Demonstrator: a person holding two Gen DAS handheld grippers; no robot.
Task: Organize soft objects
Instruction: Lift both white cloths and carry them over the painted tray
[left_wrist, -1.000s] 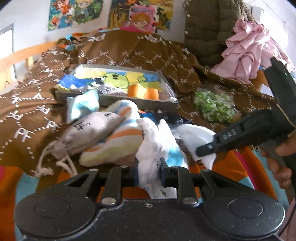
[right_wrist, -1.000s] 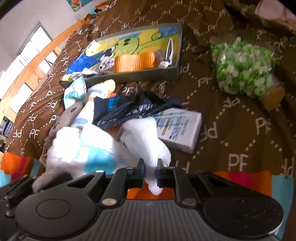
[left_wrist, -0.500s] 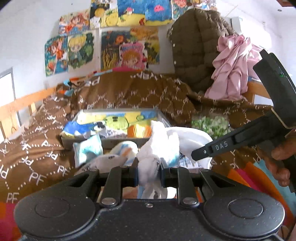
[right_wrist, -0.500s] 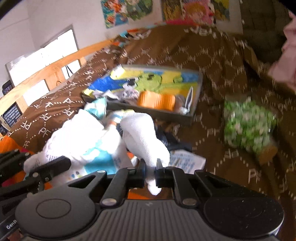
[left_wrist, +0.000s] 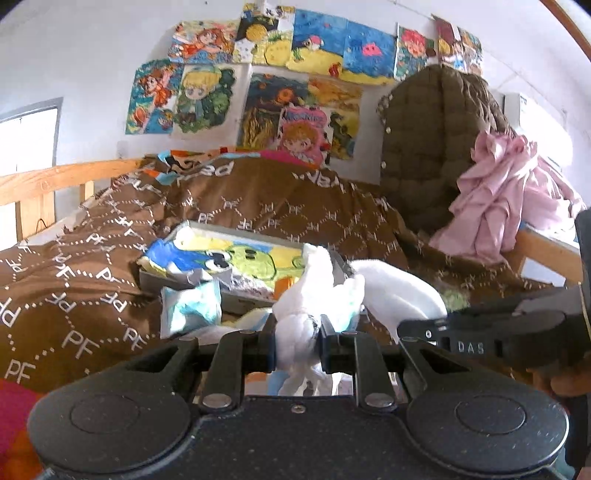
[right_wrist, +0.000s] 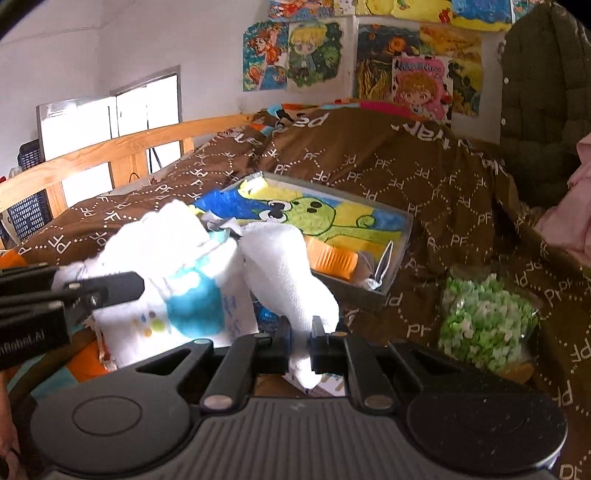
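Both grippers hold one white sock with a blue patch (right_wrist: 192, 295), lifted above the bed. My left gripper (left_wrist: 298, 343) is shut on one bunched end of the sock (left_wrist: 314, 291). My right gripper (right_wrist: 299, 347) is shut on the other end, a white toe part (right_wrist: 284, 269). The left gripper also shows at the left of the right wrist view (right_wrist: 74, 295); the right gripper shows at the right of the left wrist view (left_wrist: 480, 332). The sock hangs between them in front of a grey tray (right_wrist: 400, 236).
The tray has a green cartoon picture, an orange item (right_wrist: 332, 258) and small cloths. A light blue cloth (left_wrist: 192, 310) lies before it. A bag of green and white bits (right_wrist: 484, 325) lies right. Brown quilt (left_wrist: 92, 258), pink garment (left_wrist: 509, 192), wooden rail (right_wrist: 110, 155).
Both grippers have risen with the sock and tilted up, so the wall posters now show. The pile of socks and the white box below have dropped out of view.
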